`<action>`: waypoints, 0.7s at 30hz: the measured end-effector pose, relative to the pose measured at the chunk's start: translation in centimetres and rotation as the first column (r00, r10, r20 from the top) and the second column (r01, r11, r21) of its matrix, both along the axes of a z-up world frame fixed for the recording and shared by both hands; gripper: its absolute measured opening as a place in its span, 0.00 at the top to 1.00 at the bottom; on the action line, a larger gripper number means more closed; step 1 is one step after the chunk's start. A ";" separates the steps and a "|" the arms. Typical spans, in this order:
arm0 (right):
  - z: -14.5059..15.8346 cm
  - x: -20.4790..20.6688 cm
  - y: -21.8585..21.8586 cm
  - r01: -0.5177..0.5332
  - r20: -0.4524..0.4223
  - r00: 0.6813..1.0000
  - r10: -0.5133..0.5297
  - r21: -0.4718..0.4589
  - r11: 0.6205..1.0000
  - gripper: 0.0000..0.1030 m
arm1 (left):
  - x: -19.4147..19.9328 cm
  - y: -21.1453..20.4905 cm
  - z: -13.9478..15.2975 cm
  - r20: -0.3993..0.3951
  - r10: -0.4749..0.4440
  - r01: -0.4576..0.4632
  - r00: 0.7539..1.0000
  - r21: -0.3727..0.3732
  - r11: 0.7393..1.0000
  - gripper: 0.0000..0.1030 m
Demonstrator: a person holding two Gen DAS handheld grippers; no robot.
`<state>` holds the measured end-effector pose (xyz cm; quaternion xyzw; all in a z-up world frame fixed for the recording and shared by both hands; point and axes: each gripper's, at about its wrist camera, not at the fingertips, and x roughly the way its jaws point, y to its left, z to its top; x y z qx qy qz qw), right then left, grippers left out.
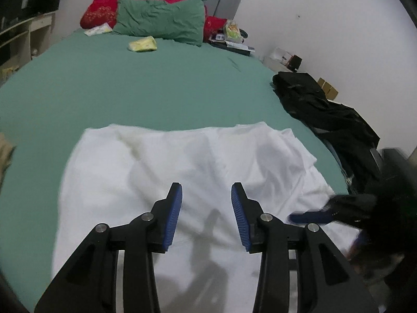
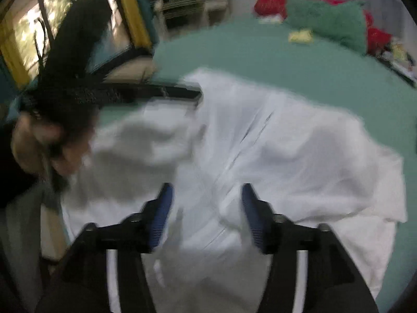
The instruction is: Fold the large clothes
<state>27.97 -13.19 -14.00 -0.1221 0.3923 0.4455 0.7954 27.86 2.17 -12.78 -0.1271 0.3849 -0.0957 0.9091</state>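
A large white garment (image 1: 182, 172) lies rumpled on the green bed sheet (image 1: 130, 88), near the bed's foot. My left gripper (image 1: 206, 189) is open and empty, held just above the middle of the garment. The right gripper shows at the garment's right edge in the left wrist view (image 1: 312, 217), blurred. In the right wrist view the white garment (image 2: 286, 151) fills the middle, and my right gripper (image 2: 207, 190) is open above it with nothing between the pads. That view is motion-blurred. The left gripper (image 2: 156, 91) and the hand holding it show at its left.
A green pillow (image 1: 161, 19) and a red pillow (image 1: 104, 5) lie at the headboard. A yellow packet (image 1: 142, 44) sits on the sheet. Dark clothes (image 1: 325, 114) are piled at the bed's right side. Boxes and clutter (image 1: 232, 36) sit by the wall.
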 end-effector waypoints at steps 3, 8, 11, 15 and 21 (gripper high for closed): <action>0.4 3.3 -1.4 0.143 0.035 0.989 -0.144 0.027 0.989 0.35 | 2.3 -1.6 -2.5 -0.114 -0.018 0.023 0.993 0.041 0.999 0.60; -3.8 7.1 -1.7 0.214 -0.099 0.971 -0.220 -0.064 0.975 0.35 | 1.6 -2.4 -5.0 -0.173 -0.028 0.047 0.984 0.103 0.994 0.59; -5.0 5.4 -1.4 0.175 -0.048 0.982 -0.181 -0.121 0.977 0.35 | 0.3 -2.3 -4.6 -0.165 -0.028 0.049 0.986 0.124 0.991 0.59; -5.0 3.2 -2.2 0.182 -0.030 0.982 -0.188 -0.146 0.972 0.35 | -2.6 -1.4 -2.5 -0.125 0.002 0.013 0.992 0.114 0.993 0.59; -1.3 -1.5 -5.7 0.241 0.062 0.970 -0.234 -0.135 0.961 0.35 | -9.0 2.0 0.9 -0.070 0.085 -0.076 0.994 0.125 0.989 0.59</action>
